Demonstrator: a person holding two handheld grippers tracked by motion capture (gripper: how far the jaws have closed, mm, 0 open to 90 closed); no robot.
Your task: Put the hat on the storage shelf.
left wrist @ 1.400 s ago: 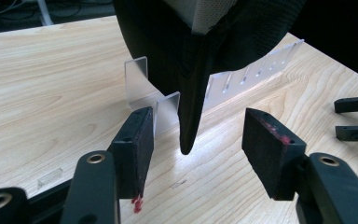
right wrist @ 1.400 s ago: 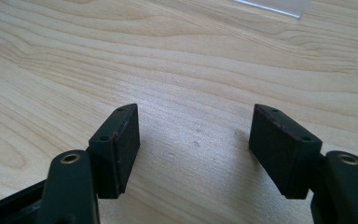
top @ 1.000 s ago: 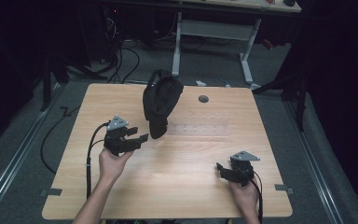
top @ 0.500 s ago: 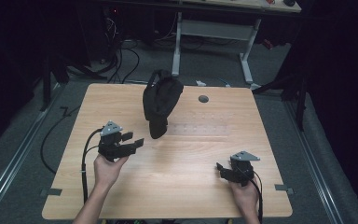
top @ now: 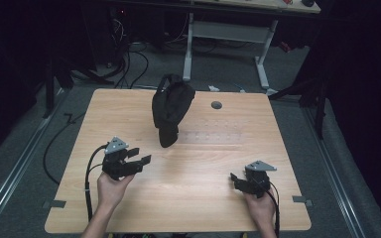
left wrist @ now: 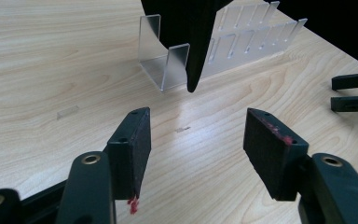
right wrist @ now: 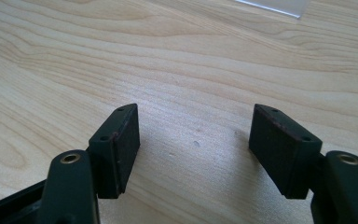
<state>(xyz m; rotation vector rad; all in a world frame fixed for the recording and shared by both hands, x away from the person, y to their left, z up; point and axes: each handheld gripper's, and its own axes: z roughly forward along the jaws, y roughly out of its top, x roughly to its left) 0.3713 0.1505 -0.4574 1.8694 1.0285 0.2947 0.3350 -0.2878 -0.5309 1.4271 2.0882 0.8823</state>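
The light wooden counter carries everything, its pale grain running under both hands. Toward its far middle stands a black fabric bag, tall and slumped, draped over a clear acrylic slotted rack; in the left gripper view the bag's narrow lower end hangs down in front of the rack's nearest upright, its tip just above the wood. A small round grey grommet sits in the counter just right of the bag.

The left tool is held low over the counter's near left part, well short of the bag and pointing toward the right; its black pads stand apart, released, with only bare wood between them. The right tool is held at the near right, well apart from the bag and the other tool, pointing left; its pads also stand wide, released, nothing between them. Its jaw tips show at the right edge of the left gripper view.
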